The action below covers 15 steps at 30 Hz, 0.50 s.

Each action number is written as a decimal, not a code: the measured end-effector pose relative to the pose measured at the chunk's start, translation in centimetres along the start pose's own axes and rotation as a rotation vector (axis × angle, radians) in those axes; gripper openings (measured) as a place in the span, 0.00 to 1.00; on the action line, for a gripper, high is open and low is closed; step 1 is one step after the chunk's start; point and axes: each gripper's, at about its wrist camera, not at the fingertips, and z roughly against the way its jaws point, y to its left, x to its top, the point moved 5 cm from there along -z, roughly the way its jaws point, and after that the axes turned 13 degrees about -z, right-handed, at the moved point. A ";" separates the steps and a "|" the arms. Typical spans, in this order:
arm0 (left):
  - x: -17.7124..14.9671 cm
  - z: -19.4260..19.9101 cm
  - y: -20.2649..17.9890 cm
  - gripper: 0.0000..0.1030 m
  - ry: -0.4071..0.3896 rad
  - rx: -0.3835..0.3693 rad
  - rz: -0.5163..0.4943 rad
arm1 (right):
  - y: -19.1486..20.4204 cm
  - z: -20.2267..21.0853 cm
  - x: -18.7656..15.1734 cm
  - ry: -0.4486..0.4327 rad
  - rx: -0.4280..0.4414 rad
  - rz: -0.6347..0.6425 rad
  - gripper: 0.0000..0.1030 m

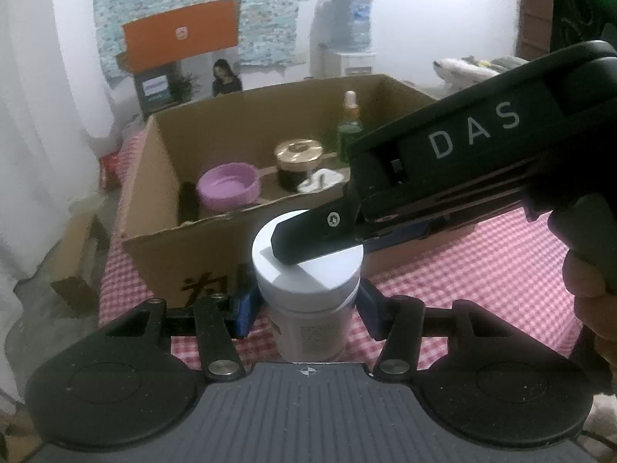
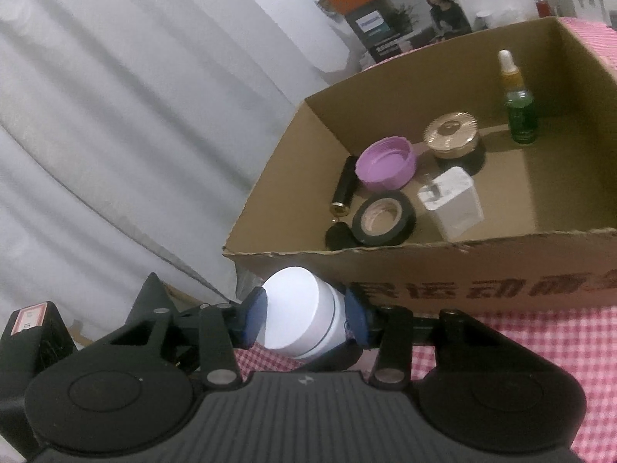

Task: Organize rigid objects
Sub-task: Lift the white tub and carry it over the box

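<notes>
Left wrist view: the left gripper [image 1: 306, 308] squeezes the white jar [image 1: 308, 293] just under its lid, on the red checked cloth [image 1: 482, 270] in front of the cardboard box [image 1: 162, 254]. Right wrist view: the right gripper [image 2: 306, 318] pinches the same jar's lid [image 2: 297, 308].

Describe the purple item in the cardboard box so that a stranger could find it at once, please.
Look inside the open cardboard box on the red checked cloth. Near its left inner wall lies a purple cap, open side up, between a black tube and a gold-lidded jar. It is the only purple thing there.
</notes>
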 end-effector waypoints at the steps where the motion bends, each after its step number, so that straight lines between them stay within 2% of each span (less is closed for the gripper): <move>1: 0.1 0.0 -0.1 0.51 -0.003 -0.006 -0.004 | -0.2 0.4 0.0 -0.005 -0.002 -0.003 0.47; 15: 1.8 -0.9 -3.8 0.51 -0.015 -0.072 -0.085 | -3.0 4.7 -0.1 -0.072 -0.043 -0.043 0.48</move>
